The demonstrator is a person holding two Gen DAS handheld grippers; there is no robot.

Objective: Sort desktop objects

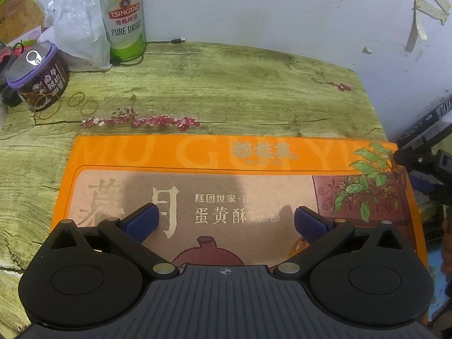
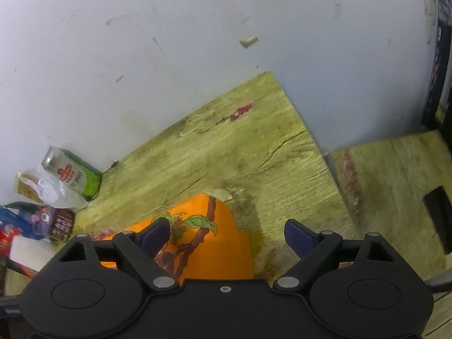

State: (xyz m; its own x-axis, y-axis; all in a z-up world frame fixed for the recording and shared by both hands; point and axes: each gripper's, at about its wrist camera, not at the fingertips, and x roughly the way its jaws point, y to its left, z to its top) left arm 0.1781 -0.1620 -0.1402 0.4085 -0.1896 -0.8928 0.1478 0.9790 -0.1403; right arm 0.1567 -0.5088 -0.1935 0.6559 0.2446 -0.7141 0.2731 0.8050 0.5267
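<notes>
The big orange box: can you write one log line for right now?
flat orange cardboard gift box: lying on green wood-print table | left gripper: open above lid | right gripper: open over box corner

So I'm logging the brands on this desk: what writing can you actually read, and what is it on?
"TSINGTAO" and "PURE DRAFT": on the green beer can.
"MU GUI Y...", faint and cut off: top band of the orange box.
"蛋黄酥", "月", "糕团世家": on the box's picture panel.
Small brown tub: Chinese characters, too blurred to read.
Right wrist view: can text too blurred.

Left gripper [image 1: 225, 219] jaws wide apart, right gripper [image 2: 227, 233] likewise, both angled downward
</notes>
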